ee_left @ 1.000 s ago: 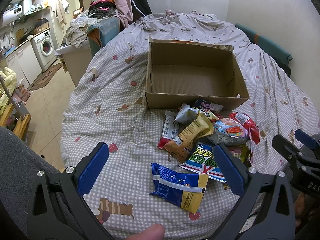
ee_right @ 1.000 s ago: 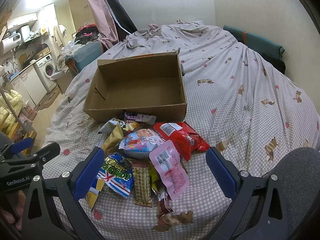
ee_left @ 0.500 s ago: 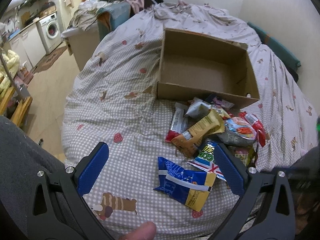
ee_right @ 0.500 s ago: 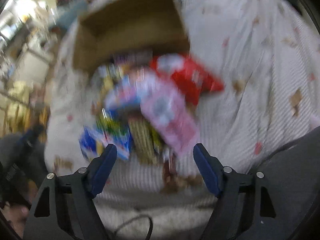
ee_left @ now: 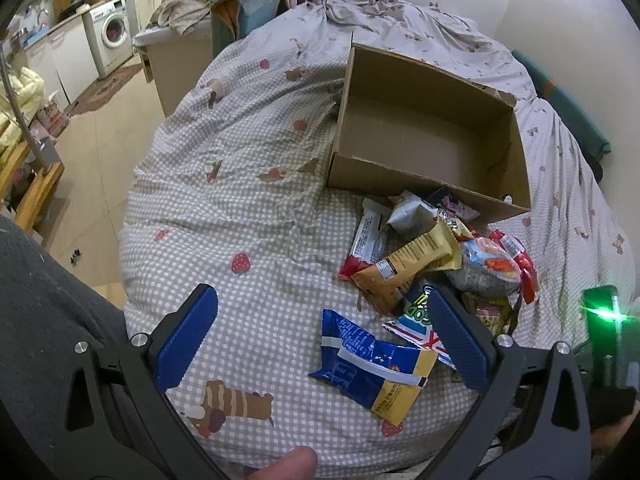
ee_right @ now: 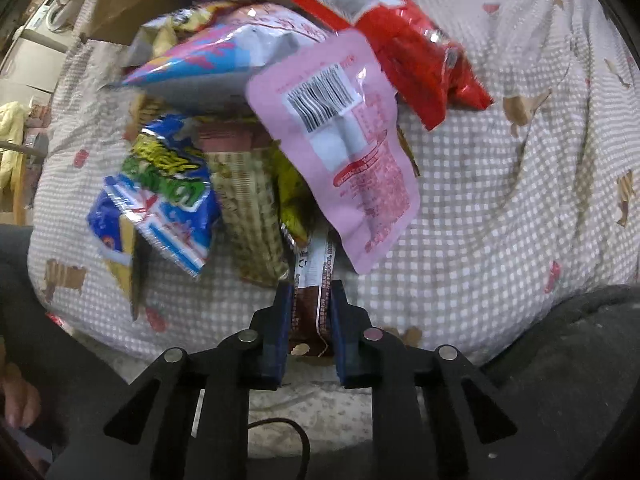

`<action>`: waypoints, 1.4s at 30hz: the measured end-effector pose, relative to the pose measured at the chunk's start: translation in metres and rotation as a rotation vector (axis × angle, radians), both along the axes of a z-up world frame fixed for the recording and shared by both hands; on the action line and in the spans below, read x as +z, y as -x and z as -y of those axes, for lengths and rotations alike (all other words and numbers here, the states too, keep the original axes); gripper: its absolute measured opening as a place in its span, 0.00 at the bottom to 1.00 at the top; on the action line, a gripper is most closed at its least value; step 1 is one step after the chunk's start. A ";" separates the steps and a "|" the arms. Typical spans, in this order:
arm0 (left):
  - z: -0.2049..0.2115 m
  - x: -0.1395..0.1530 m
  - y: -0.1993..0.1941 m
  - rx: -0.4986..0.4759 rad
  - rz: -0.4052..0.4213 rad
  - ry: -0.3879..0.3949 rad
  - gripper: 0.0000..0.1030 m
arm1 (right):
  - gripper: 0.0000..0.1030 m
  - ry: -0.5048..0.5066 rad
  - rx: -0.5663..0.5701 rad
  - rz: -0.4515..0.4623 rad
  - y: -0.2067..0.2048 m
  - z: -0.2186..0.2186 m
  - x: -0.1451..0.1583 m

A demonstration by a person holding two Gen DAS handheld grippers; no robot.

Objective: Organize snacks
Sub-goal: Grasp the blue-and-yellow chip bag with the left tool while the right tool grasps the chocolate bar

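A heap of snack packets lies on the checked bedspread in front of an open cardboard box (ee_left: 400, 184), which holds nothing. My right gripper (ee_right: 310, 292) points straight down at the near end of the heap. Its jaws are closing, and the pads sit against both sides of a brown snack bar (ee_right: 312, 308). A pink pouch (ee_right: 340, 140) and a red packet (ee_right: 400, 40) lie just beyond it. My left gripper (ee_left: 320, 300) hangs open above the bed, with a blue-and-yellow packet (ee_left: 372, 364) lying below, nearer its right finger.
The bed drops off to a tiled floor (ee_left: 92, 152) on the left, with a washing machine (ee_left: 114, 34) and cabinets beyond. A wall runs behind and to the right of the bed. Dark-trousered legs (ee_right: 580, 360) sit at the near edge.
My right gripper has tipped down and sunk onto the near end of the heap, its jaws narrowing from wide open to around the brown bar. The left gripper rolled slightly and drifted.
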State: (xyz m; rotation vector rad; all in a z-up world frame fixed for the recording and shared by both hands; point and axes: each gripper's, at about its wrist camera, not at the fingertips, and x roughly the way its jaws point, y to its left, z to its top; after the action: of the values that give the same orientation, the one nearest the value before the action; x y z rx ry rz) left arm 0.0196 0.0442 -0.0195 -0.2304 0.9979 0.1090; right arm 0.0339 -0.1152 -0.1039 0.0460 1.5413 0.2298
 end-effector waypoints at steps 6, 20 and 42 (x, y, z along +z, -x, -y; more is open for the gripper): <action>-0.006 -0.008 -0.003 0.018 -0.063 0.020 1.00 | 0.18 -0.052 -0.010 0.031 0.031 0.020 0.038; 0.005 -0.060 -0.010 0.087 -0.348 0.225 0.89 | 0.18 -0.346 -0.076 0.307 0.006 0.029 0.089; 0.016 -0.093 -0.040 0.118 -0.482 0.241 0.31 | 0.18 -0.400 -0.121 0.317 0.004 0.058 0.079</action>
State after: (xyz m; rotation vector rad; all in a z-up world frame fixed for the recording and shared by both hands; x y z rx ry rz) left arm 0.0598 0.0285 -0.1128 -0.4996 1.4792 0.1563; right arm 0.0300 -0.1729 -0.0251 0.3990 1.1548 0.4257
